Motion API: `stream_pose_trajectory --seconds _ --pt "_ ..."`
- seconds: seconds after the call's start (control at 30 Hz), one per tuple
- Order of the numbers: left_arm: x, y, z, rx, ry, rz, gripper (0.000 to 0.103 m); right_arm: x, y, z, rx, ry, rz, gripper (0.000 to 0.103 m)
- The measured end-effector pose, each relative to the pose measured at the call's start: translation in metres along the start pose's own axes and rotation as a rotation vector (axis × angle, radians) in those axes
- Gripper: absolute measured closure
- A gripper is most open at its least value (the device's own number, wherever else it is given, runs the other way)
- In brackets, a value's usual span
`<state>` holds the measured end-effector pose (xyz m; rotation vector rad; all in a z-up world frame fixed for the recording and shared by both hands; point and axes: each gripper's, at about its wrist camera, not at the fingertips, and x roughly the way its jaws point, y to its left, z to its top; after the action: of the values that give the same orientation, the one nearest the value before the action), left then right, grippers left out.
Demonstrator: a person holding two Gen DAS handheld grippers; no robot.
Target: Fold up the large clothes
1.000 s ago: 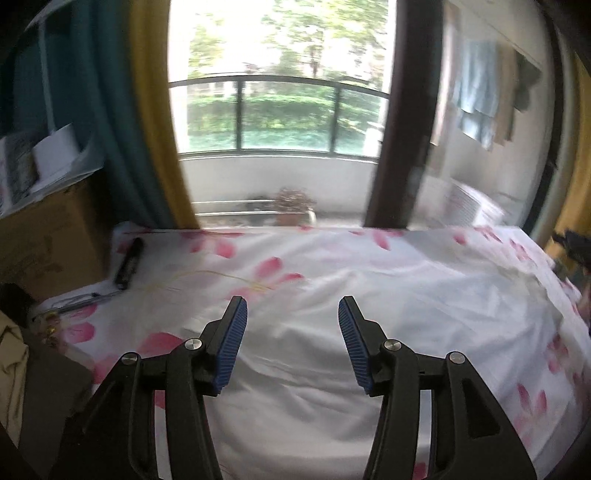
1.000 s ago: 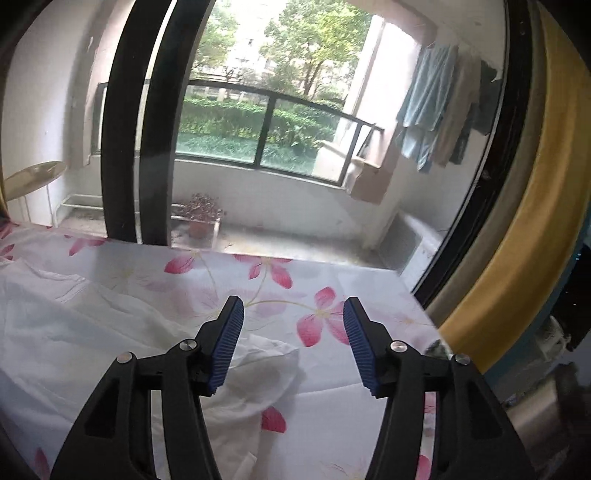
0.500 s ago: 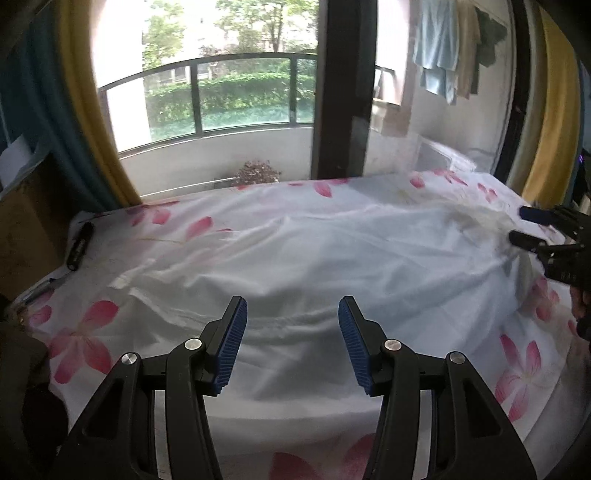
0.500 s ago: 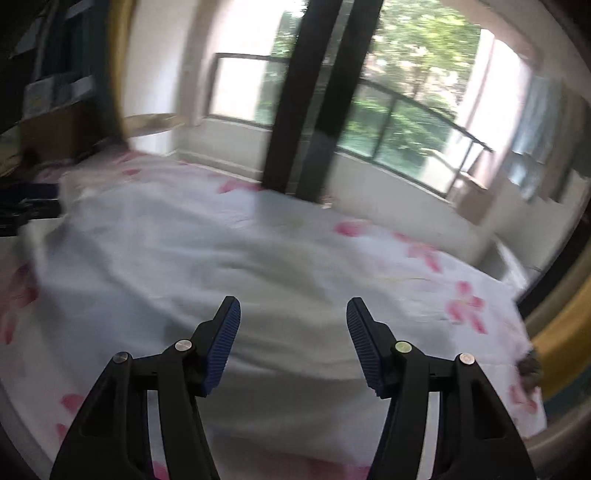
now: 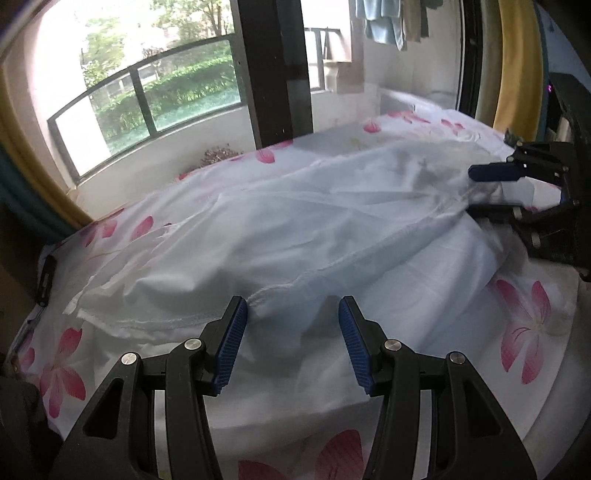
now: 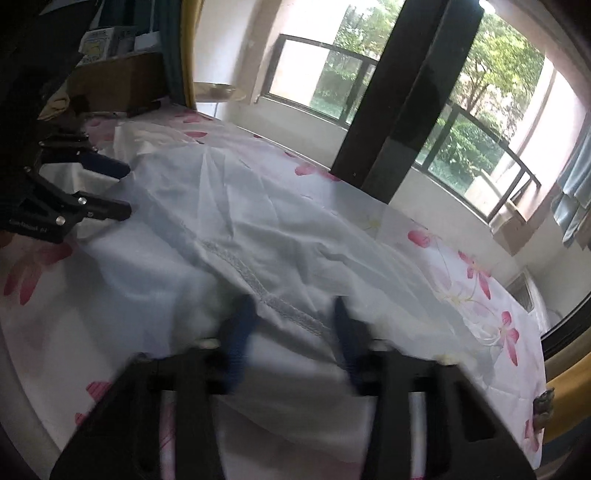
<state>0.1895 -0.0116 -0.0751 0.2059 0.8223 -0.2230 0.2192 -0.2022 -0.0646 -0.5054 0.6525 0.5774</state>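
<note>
White garment lies spread on the floral sheet. Our left gripper gapes at its near hem, unclenched; right gripper is closing over the hem. We should pinch both layers evenly.

Beyond my cameras, a floral bedsheet with pink blossoms covers the bed. A dark remote-like object lies at the sheet's far left edge. I see a cardboard box past that corner, a black window post, yellow curtains and laundry hanging outside.
</note>
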Motion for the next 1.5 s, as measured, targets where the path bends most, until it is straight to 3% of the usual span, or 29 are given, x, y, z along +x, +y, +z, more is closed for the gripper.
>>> stream_pose_trajectory --seconds 0.07,0.13,0.5,0.63,0.7,0.73,0.8,0.83,0.87,1.2,1.3,1.43,1.5 --pt "0.003 0.001 0.003 0.007 0.014 -0.001 0.048 0.003 -0.005 0.004 0.013 0.005 -0.003 0.098" --pt "0.005 0.002 0.008 0.014 0.016 0.004 0.048 0.002 -0.008 0.007 0.019 -0.003 0.0 0.1" --pt "0.019 0.018 0.03 0.016 0.008 0.032 0.048 0.014 -0.038 0.038 0.066 -0.034 -0.033 0.102" --pt "0.019 0.021 0.032 0.007 0.004 0.008 0.048 0.008 -0.03 0.04 0.037 -0.035 0.014 0.102" --pt "0.013 0.021 0.03 -0.005 -0.003 -0.047 0.048 0.006 -0.021 0.036 0.012 -0.019 0.036 0.102" --pt "0.01 0.021 0.028 -0.014 -0.005 -0.081 0.048 0.006 -0.02 0.034 0.009 -0.012 0.037 0.1" --pt "0.008 0.02 0.025 -0.015 -0.002 -0.113 0.048 0.005 -0.017 0.026 0.005 0.007 0.051 0.083" --pt "0.008 0.019 0.024 -0.011 0.0 -0.122 0.048 0.005 -0.017 0.023 0.009 0.014 0.06 0.052" --pt "0.008 0.018 0.023 -0.005 -0.002 -0.128 0.048 0.003 -0.018 0.019 0.021 0.016 0.071 0.031" --pt "-0.002 0.005 0.021 0.019 -0.036 -0.178 0.048 -0.006 -0.011 0.005 -0.032 0.016 0.089 0.031" --pt "0.011 -0.004 0.016 0.046 0.017 -0.123 0.048 0.002 -0.007 0.002 -0.043 0.039 0.08 0.046" --pt "0.02 -0.007 0.016 0.032 0.03 -0.093 0.048 0.01 -0.01 0.005 -0.003 0.049 0.064 0.085" --pt "0.021 -0.008 0.017 0.035 0.019 -0.099 0.048 0.009 -0.012 0.007 0.01 0.036 0.065 0.094"
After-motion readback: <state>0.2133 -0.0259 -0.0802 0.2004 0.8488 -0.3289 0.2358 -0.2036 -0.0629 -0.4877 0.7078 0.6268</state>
